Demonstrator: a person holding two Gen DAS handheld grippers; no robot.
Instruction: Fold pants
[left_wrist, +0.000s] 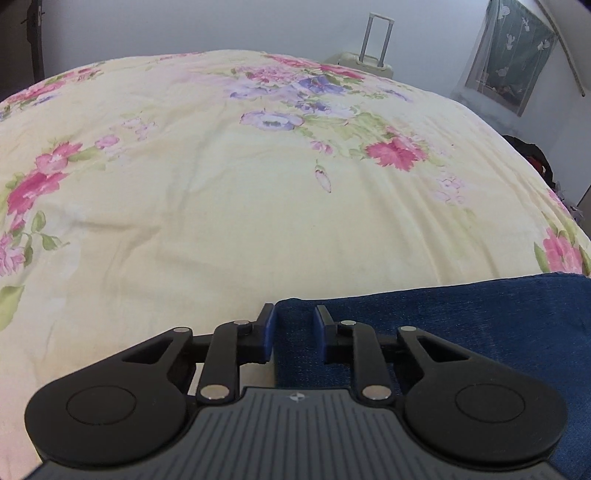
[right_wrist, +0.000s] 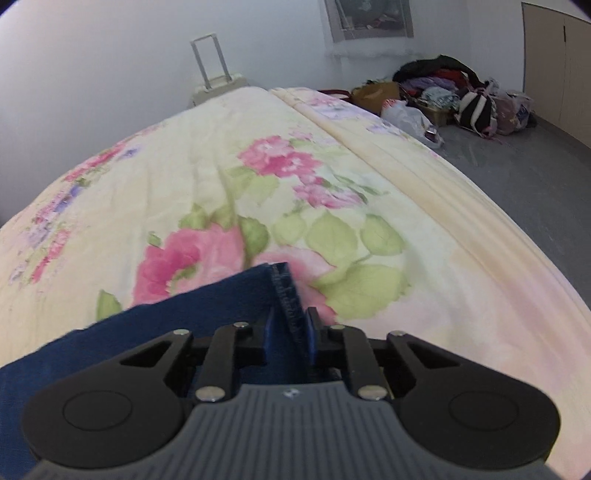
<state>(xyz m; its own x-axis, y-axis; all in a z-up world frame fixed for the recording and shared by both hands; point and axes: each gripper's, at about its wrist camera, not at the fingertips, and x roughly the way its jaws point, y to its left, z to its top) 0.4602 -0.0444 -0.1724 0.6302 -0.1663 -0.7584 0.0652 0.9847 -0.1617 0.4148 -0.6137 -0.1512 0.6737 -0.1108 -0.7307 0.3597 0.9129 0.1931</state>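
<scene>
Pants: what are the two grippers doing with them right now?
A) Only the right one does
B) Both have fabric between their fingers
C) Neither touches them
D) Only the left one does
B: blue pants fabric sits between the fingers of the left gripper and the right gripper.

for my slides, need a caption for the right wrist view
Right gripper pinching a blue pants hem above a floral bedspread.

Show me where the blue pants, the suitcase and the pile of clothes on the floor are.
blue pants (right_wrist: 155, 325), right wrist view, on the flat denim left of the gripper.
suitcase (left_wrist: 364, 63), left wrist view, on its pale body behind the bed.
pile of clothes (right_wrist: 447, 92), right wrist view, on the heap's middle.
</scene>
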